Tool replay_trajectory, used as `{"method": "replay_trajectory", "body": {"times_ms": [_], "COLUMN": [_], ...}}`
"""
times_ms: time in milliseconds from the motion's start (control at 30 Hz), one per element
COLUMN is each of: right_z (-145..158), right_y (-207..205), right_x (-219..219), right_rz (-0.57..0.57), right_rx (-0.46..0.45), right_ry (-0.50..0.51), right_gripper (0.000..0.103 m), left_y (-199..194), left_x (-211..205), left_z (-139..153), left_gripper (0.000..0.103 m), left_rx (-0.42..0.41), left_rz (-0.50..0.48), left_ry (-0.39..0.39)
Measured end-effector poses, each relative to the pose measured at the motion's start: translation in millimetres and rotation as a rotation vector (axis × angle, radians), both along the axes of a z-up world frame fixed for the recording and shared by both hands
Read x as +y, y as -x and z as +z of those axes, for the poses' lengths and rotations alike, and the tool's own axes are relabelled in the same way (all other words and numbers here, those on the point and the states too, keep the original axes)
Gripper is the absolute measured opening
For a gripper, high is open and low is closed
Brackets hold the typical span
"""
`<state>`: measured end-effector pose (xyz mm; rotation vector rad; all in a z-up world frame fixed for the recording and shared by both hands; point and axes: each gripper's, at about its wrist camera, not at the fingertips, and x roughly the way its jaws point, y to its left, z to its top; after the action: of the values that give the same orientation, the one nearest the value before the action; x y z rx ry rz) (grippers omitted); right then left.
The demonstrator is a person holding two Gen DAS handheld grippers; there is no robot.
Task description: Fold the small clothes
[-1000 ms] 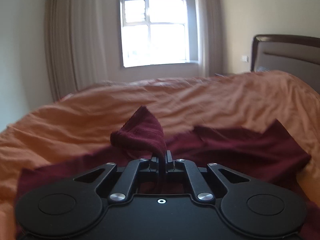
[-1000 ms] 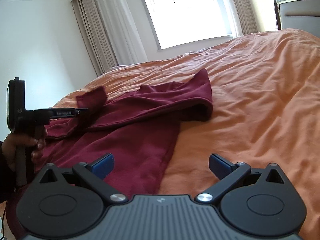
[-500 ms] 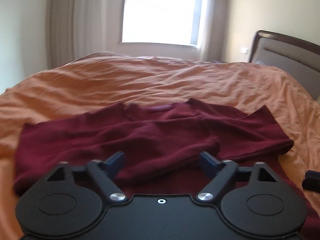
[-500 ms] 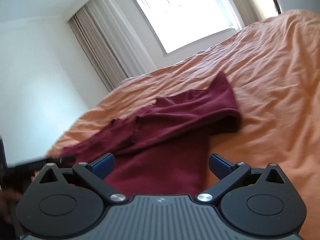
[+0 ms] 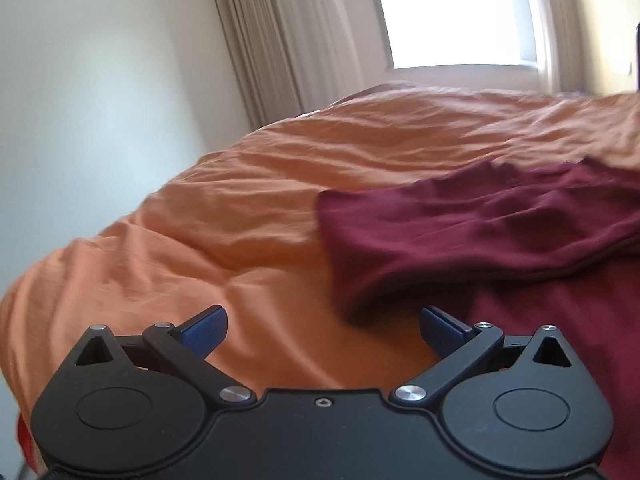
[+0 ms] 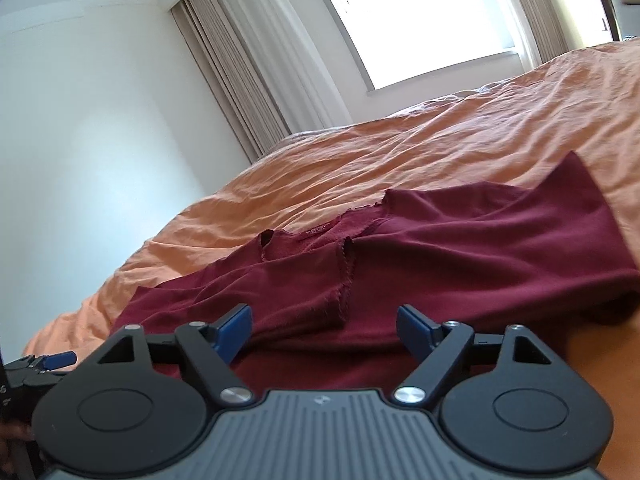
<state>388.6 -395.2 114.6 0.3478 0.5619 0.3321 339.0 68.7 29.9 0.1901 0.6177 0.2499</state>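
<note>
The maroon shirt (image 6: 440,256) lies on the orange bed (image 5: 240,220), sleeves folded in. Left gripper (image 5: 322,330) released, jaws opening over bare bedding; right gripper (image 6: 324,330) closing on nothing yet (hem beneath). Pinch both near hem corners evenly, then fold toward the collar

Lighting: daylight from the blown-out white window (image 5: 460,12) at the far wall, its panes partly visible only in the right wrist view (image 6: 420,16). Rumpled orange bedspread (image 5: 248,208) brightly lit far, duller near. Dark maroon knit garment (image 6: 460,248) casts a deep shadow under its near right fold. Left view soft with motion blur; right view sharper. Fisheye bends the pleated beige curtains (image 6: 256,64); corners vignette black.
</note>
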Motion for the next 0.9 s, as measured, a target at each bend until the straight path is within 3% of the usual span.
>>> {"method": "replay_trajectory", "body": {"times_ms": [100,200,267,433,500,567,633,767,900], "right_z": [-9.5,-19.6,-25.6,-34.3,-35.5,-37.2,-39.4,-43.0,-45.3], "right_y": [-13.9,-21.5,-22.0,-20.0,-19.6,-19.3,-19.7,-21.0,-20.8], "right_x": [6.8,11.0,11.6,9.6,12.5,15.4,15.8,11.0,8.1], "right_rz": [-0.004,-0.022,-0.05,-0.062,-0.06,-0.058,-0.056,-0.056,-0.055], "right_rx": [0.013,0.018,0.021,0.006,-0.002,-0.008,-0.008,-0.002,-0.006], "right_ry": [0.003,0.019,0.036,0.03,0.051,0.073,0.078,0.046,0.024], "right_gripper": [0.082,0.073,0.05,0.025,0.024,0.024,0.024,0.024,0.024], "left_y": [-11.8,-24.4,-30.8,-24.8,-24.4,-26.3,-26.7,-23.8,-17.3], "left_x": [8.7,10.0,9.7,17.9,22.2,26.3,29.0,17.4,22.2], "left_z": [-5.8,-13.2,-14.7,-5.9,-5.0,-5.6,-5.9,-10.7,-13.4], "left_gripper": [0.102,0.097,0.095,0.092,0.077,0.04,0.026,0.024,0.03], "left_rx": [0.0,-0.012,-0.016,-0.096,-0.105,-0.08,-0.055,-0.016,-0.001], "left_rz": [-0.017,-0.038,-0.025,-0.041,-0.041,-0.062,-0.093,-0.107,-0.126], "left_ry": [0.009,0.014,0.003,0.044,0.042,0.059,0.104,0.007,0.041]}}
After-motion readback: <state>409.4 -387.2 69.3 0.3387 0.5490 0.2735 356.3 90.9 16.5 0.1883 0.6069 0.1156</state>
